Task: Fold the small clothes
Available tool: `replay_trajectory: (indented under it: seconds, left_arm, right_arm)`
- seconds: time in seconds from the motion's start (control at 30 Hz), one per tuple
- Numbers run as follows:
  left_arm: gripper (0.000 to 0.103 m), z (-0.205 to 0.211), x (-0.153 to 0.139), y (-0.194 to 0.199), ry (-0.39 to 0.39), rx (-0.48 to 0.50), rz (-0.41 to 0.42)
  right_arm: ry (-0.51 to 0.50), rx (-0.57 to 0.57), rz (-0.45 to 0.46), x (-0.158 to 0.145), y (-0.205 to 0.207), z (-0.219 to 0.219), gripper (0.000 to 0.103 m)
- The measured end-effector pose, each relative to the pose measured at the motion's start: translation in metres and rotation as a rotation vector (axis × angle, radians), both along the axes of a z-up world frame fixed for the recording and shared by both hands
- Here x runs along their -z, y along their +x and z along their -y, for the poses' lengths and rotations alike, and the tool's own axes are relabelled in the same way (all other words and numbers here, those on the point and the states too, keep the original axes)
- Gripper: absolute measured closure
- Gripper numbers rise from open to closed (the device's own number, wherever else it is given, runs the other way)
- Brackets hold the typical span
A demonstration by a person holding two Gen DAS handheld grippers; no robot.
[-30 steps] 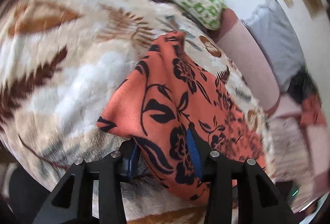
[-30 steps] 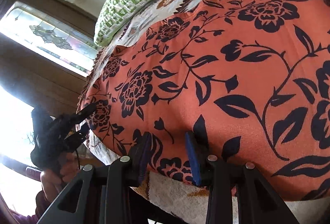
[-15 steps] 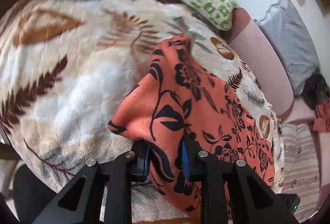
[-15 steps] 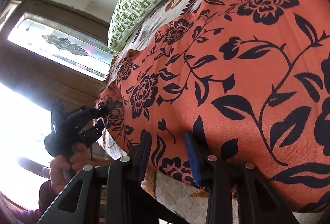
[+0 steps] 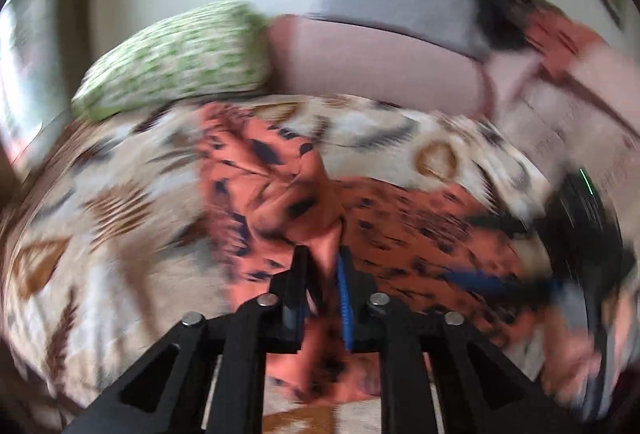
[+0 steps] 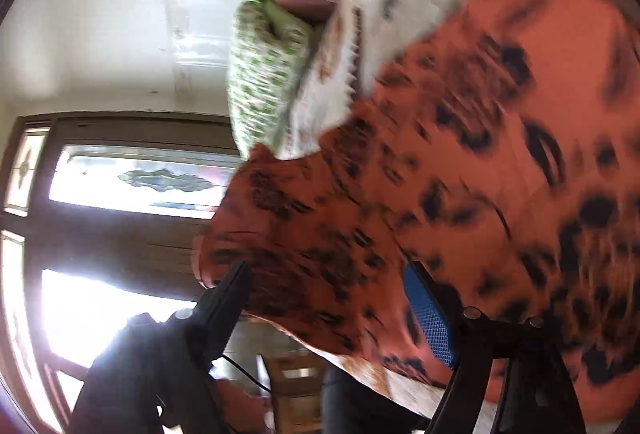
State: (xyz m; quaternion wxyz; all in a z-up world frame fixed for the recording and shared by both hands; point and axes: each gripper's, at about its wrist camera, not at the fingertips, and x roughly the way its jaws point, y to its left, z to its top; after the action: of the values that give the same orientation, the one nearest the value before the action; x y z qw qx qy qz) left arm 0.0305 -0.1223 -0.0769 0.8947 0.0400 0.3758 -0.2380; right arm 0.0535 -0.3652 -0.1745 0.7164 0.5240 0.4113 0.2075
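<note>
An orange garment with black flowers lies on a leaf-patterned blanket. My left gripper is shut on a bunched corner of it and lifts that part. The right gripper shows at the right edge of the left wrist view, low over the cloth. In the right wrist view the garment fills the right side; one blue-padded finger lies against its near edge. The other right finger is hidden, so its grip is unclear. The left gripper holds the far corner in that view. Both views are motion-blurred.
A green patterned pillow lies at the head of the bed beside a pink cushion. Grey and dark clothes are heaped behind. A stained-glass window and wood panelling stand beyond the bed edge.
The left gripper has closed on the garment's corner and swung up and across, pulling the corner off the blanket. The right gripper has tilted sharply at the near edge.
</note>
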Motion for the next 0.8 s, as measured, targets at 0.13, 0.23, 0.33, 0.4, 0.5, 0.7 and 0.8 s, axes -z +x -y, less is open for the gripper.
replay_trajectory:
  seconds: [0.13,0.23,0.33,0.4,0.5,0.7,0.8]
  left_arm:
    - [0.096,0.047,0.020,-0.013,0.065,0.135,-0.038]
    - [0.097,0.038,0.022,-0.023,0.022,0.155,-0.046]
    - [0.086,-0.004,0.015,-0.033,0.038,0.076,0.042]
    - [0.059,-0.047,0.014,-0.030,0.007,-0.045,0.036]
    - [0.047,-0.113,0.014,-0.029,-0.059,-0.237,0.003]
    - [0.036,-0.205,0.053,-0.018,-0.207,-0.504,-0.229]
    - [0.036,-0.227,0.079,-0.014,-0.401,-0.560,-0.389]
  right_arm:
    - [-0.067,-0.077,-0.026,-0.019,0.042,0.006,0.019]
    - [-0.204,-0.068,-0.068,-0.033,0.066,0.010,0.019]
    - [-0.231,-0.128,-0.048,-0.043,0.077,-0.002,0.019]
    - [-0.273,-0.164,-0.034,-0.048,0.084,-0.019,0.019]
    - [-0.265,-0.201,-0.040,-0.043,0.096,-0.044,0.019]
    - [-0.206,-0.243,-0.036,-0.031,0.106,-0.100,0.019]
    - [-0.202,-0.256,-0.003,-0.031,0.093,-0.124,0.019]
